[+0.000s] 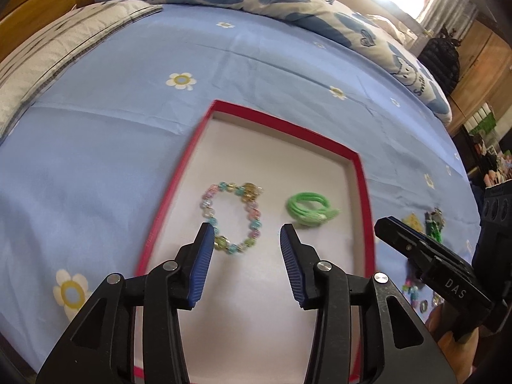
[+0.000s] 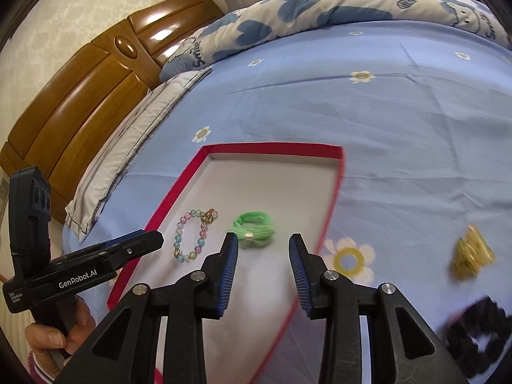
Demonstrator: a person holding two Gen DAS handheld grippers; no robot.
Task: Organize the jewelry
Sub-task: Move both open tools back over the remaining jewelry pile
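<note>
Low in frame: left gripper point(image 1: 246, 228) and right gripper point(image 2: 263, 240), jaws part open, empty. Mid-frame, in tray point(image 1: 360, 172): bracelet point(image 1: 231, 219), light, slippery, best pinched across strand; cord point(image 1: 308, 209), soft. Right, on bed point(image 2: 400, 147): clip point(image 2: 472, 252), brittle.

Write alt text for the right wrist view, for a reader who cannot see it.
The open right gripper hovers over a red-rimmed tray on a blue flowered bedsheet, holding nothing. In the tray lie a pastel bead bracelet and green coiled bands; the left gripper reaches in from the left.
</note>
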